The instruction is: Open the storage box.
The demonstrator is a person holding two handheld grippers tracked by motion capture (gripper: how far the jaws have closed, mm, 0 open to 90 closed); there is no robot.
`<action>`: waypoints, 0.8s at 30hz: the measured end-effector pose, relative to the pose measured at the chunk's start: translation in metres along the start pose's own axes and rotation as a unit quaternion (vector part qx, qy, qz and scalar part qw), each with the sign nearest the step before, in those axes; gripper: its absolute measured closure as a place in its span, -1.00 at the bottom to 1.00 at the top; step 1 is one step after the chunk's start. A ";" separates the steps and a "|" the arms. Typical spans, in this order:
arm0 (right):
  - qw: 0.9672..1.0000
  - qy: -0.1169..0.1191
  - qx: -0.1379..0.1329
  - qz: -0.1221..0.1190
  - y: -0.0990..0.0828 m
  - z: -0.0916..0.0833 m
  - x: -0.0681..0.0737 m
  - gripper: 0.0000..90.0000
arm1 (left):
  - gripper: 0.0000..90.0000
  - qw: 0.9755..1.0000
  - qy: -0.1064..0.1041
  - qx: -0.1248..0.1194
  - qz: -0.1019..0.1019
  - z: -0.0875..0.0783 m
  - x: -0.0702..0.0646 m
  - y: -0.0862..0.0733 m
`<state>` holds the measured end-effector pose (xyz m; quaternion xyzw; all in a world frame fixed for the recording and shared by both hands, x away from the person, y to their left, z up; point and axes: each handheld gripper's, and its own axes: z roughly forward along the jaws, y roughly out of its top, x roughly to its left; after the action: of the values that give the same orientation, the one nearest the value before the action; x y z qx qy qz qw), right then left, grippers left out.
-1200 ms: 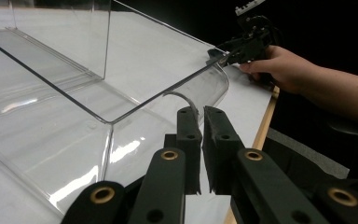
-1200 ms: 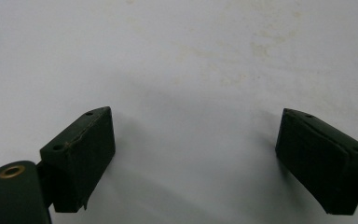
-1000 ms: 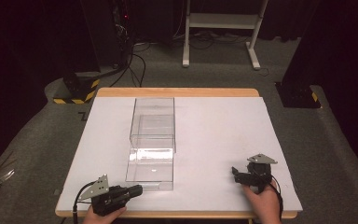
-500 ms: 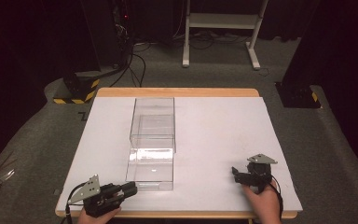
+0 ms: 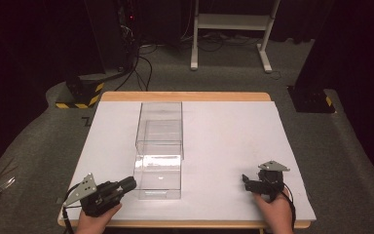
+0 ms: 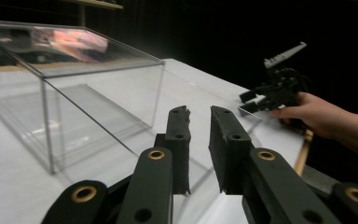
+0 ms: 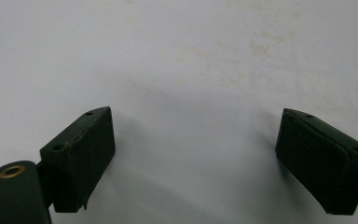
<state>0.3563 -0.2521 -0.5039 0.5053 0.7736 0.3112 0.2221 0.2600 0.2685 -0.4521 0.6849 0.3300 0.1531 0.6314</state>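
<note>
A long clear plastic box lies on the white table, left of the middle, with its near end toward the person. My left gripper lies at the front left, its tips just left of the box's near corner. In the left gripper view the jaws stand almost together around a narrow bare gap, with the clear box to their left. My right gripper rests at the front right, well apart from the box. Its jaws stand wide open over bare table.
The table's wooden front edge runs just under both hands. A white desk frame, cables and a yellow-and-black striped block stand on the grey floor beyond the table. The right hand with its gripper is in the left gripper view.
My left gripper has slid a little to the left along the front edge. The right gripper and the box have not moved.
</note>
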 end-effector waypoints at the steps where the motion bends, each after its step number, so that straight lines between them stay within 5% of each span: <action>1: 1.000 0.000 0.000 0.000 0.000 0.000 0.000 -0.73 | 0.69 1.000 0.004 -0.001 -0.001 0.000 0.003 0.002; 9: 1.000 0.000 0.000 0.000 0.000 0.000 0.000 -0.73 | 0.53 0.998 0.061 0.002 0.014 0.006 0.028 0.015; 13: 1.000 0.000 0.000 0.000 0.000 0.000 0.000 -0.74 | 0.38 0.993 0.120 0.018 0.013 0.007 0.042 0.012; 15: 1.000 0.000 0.000 0.000 0.000 0.000 0.000 -0.73 | 0.29 0.985 0.168 0.037 0.001 0.005 0.049 0.006; 18: 1.000 0.000 0.000 0.000 0.000 0.000 0.000 -0.73 | 0.19 0.976 0.205 0.065 -0.010 0.002 0.059 -0.003; 22: 1.000 0.000 0.000 0.001 0.000 0.000 0.000 -0.73 | 0.10 0.964 0.243 0.106 0.007 0.000 0.068 -0.013; 24: 1.000 0.000 0.000 0.000 0.000 0.000 0.000 -0.73 | 0.07 0.960 0.250 0.125 -0.004 0.001 0.072 -0.019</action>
<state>0.3563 -0.2521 -0.5039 0.5056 0.7735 0.3113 0.2218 0.3090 0.3142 -0.4854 0.6968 0.4967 0.2744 0.4387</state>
